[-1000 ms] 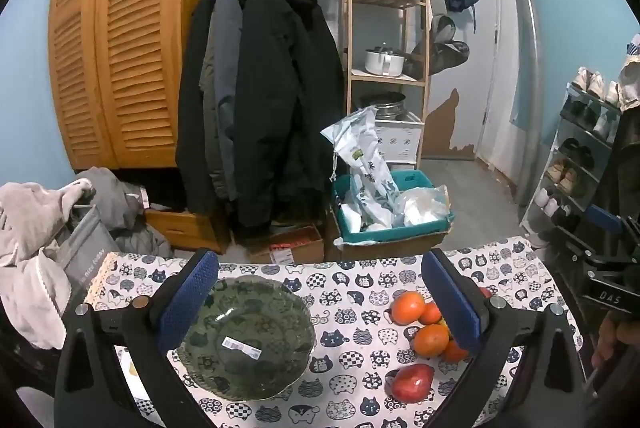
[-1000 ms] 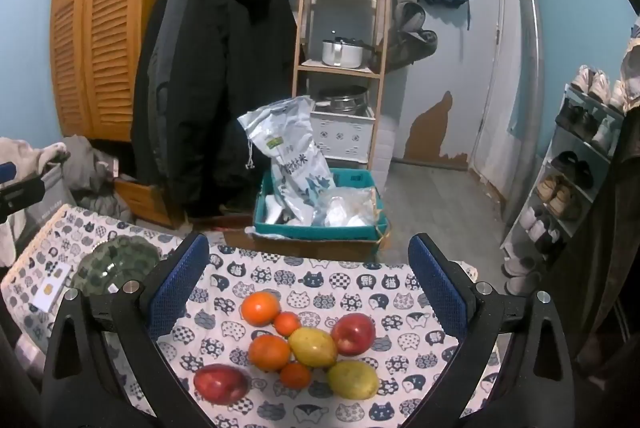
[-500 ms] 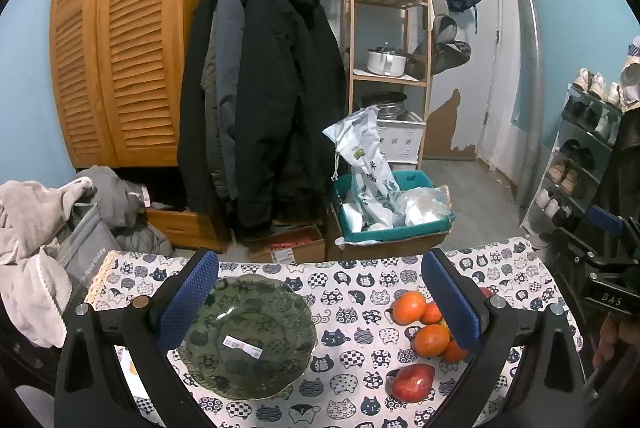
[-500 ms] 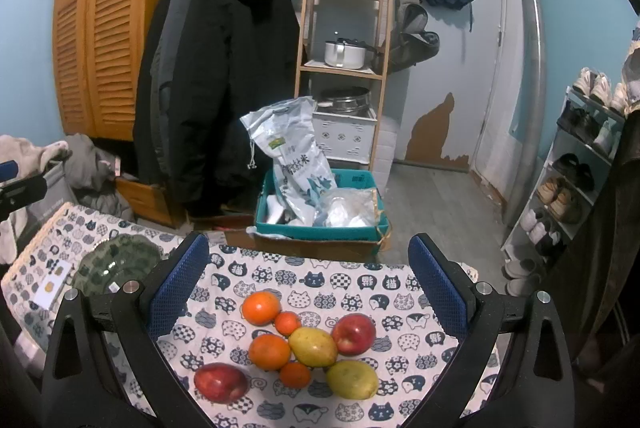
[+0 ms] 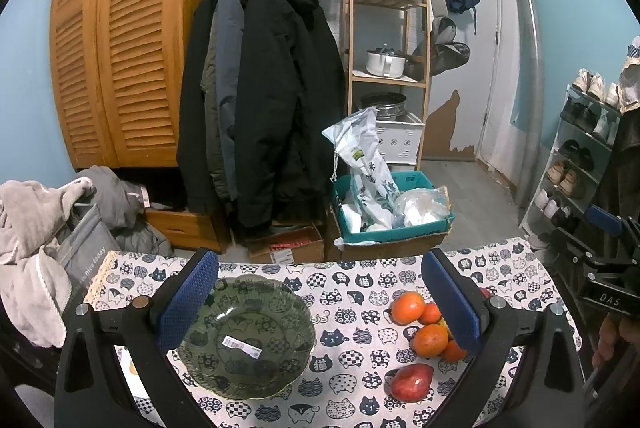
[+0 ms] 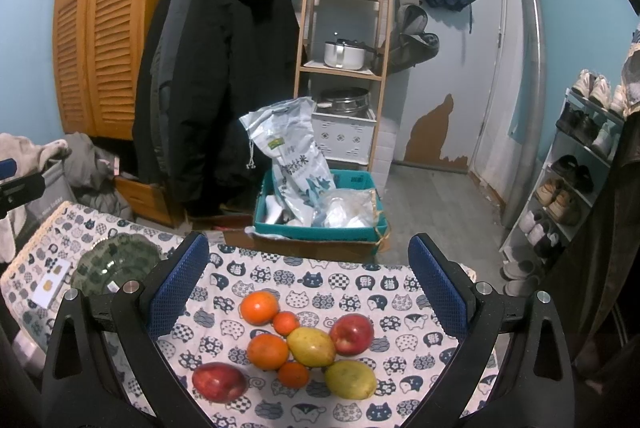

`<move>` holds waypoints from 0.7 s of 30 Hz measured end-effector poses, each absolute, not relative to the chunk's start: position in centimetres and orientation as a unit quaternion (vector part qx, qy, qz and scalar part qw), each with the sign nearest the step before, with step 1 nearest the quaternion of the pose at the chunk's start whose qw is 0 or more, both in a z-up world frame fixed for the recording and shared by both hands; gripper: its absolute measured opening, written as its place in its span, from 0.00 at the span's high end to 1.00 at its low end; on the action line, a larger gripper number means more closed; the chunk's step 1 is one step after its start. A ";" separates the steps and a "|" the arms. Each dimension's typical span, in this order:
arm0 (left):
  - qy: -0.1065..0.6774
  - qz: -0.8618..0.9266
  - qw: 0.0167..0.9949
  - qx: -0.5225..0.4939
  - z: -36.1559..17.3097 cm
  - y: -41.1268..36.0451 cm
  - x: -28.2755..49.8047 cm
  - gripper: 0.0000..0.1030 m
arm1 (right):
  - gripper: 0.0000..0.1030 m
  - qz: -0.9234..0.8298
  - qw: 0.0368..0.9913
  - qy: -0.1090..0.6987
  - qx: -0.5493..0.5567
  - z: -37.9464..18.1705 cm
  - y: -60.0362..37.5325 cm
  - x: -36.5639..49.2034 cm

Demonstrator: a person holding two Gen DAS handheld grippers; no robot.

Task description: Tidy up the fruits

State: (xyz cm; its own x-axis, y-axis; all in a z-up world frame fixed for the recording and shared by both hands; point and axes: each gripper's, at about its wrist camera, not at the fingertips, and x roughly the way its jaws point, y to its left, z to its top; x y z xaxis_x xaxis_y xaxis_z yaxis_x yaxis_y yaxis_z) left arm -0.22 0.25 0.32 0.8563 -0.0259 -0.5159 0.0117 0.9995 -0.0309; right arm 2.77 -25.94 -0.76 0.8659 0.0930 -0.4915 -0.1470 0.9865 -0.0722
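- Where the cat-print tablecloth (image 5: 360,280) reaches its far left, a small white card with a yellow mark (image 6: 48,286) lies just beside the dark green patterned glass bowl (image 5: 244,332).
- That bowl holds no fruit; a white barcode sticker (image 5: 241,345) sits on its floor.
- Hovering over the bowl, the left gripper (image 5: 320,308) has its blue-padded jaws spread wide, with nothing between them.
- Right of the bowl and apart from it, the fruits lie in a tight cluster on the cloth: a large orange (image 6: 259,307) farthest, a small tangerine (image 6: 286,322) just beside it, then another round orange (image 6: 267,351) and a second small tangerine (image 6: 293,374) nearer.
- At the near left of the cluster lies a dark red apple (image 6: 219,381).
- Toward the right sit a yellow-green mango (image 6: 311,346), a round red apple (image 6: 352,333) and a second yellow-green mango (image 6: 350,379) nearest.
- Above this cluster the right gripper (image 6: 308,292) is likewise wide open and holds nothing.
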 end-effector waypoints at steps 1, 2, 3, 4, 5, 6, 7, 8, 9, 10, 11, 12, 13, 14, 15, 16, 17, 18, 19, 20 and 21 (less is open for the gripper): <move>0.268 -0.010 0.963 -0.013 0.3 0.2 -0.2 0.01 | 0.05 0.062 0.964 0.251 -0.054 -0.8 -25.9 2.8; 0.268 -0.010 0.963 -0.013 0.4 0.2 -0.2 0.01 | 0.05 0.062 0.964 0.252 -0.054 -0.7 -25.9 2.8; 0.267 -0.010 0.963 -0.013 0.4 0.1 -0.2 0.01 | 0.05 0.062 0.964 0.251 -0.054 -0.7 -25.9 2.7; 0.267 -0.011 0.964 -0.013 0.4 0.1 -0.2 0.01 | 0.05 0.062 0.964 0.251 -0.054 -0.7 -25.9 2.7; 0.267 -0.011 0.964 -0.012 0.4 0.1 -0.2 0.01 | 0.05 0.062 0.964 0.251 -0.054 -0.7 -25.9 2.7; 0.267 -0.010 0.964 -0.012 0.4 0.1 -0.2 0.00 | 0.05 0.062 0.964 0.251 -0.054 -0.7 -25.9 2.7; 0.267 -0.010 0.963 -0.012 0.5 0.1 -0.2 0.01 | 0.05 0.062 0.964 0.251 -0.054 -0.7 -25.9 2.7; 0.267 -0.011 0.963 -0.013 0.4 0.1 -0.3 0.01 | 0.05 0.062 0.964 0.251 -0.054 -0.7 -25.9 2.7; 0.267 -0.011 0.964 -0.014 0.4 0.1 -0.3 0.01 | 0.05 0.062 0.965 0.251 -0.054 -0.7 -25.9 2.7; 0.267 -0.011 0.963 -0.014 0.4 0.1 -0.3 0.01 | 0.05 0.062 0.964 0.251 -0.054 -0.7 -25.9 2.7; 0.267 -0.011 0.964 -0.013 0.4 0.1 -0.3 0.00 | 0.05 0.062 0.964 0.251 -0.055 -0.7 -25.9 2.7; 0.266 -0.011 0.964 -0.013 0.4 0.1 -0.3 0.00 | 0.05 0.062 0.965 0.251 -0.055 -0.7 -25.9 2.7; 0.266 -0.011 0.964 -0.013 0.4 0.0 -0.3 0.01 | 0.05 0.062 0.964 0.251 -0.055 -0.7 -25.9 2.7; 0.266 -0.011 0.964 -0.013 0.4 -0.1 -0.3 0.01 | 0.05 0.062 0.964 0.251 -0.055 -0.7 -25.9 2.7; 0.266 -0.011 0.964 -0.013 0.4 -0.1 -0.3 0.01 | 0.05 0.062 0.964 0.251 -0.055 -0.7 -25.9 2.7; 0.266 -0.011 0.964 -0.013 0.5 -0.1 -0.3 0.01 | 0.05 0.062 0.964 0.251 -0.055 -0.7 -25.9 2.7; 0.266 -0.011 0.964 -0.013 0.5 -0.1 -0.3 0.01 | 0.05 0.062 0.965 0.251 -0.055 -0.7 -25.9 2.6; 0.266 -0.011 0.964 -0.013 0.5 -0.1 -0.3 0.01 | 0.05 0.062 0.965 0.250 -0.055 -0.7 -25.9 2.6; 0.266 -0.010 0.964 -0.014 0.5 -0.1 -0.3 0.01 | 0.05 0.061 0.965 0.251 -0.055 -0.7 -26.0 2.7; 0.266 -0.011 0.964 -0.014 0.5 -0.1 -0.4 0.01 | 0.05 0.062 0.965 0.250 -0.055 -0.7 -26.0 2.6; 0.266 -0.011 0.964 -0.014 0.5 -0.1 -0.4 0.00 | 0.05 0.062 0.965 0.250 -0.055 -0.7 -26.0 2.6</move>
State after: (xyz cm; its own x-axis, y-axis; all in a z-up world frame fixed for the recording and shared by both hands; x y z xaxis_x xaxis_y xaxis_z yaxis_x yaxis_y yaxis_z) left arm -0.36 -0.07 0.46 0.8583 -0.0286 -0.5124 0.0137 0.9994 -0.0328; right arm 2.63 -25.97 -0.74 0.8671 0.0927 -0.4895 -0.1475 0.9862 -0.0746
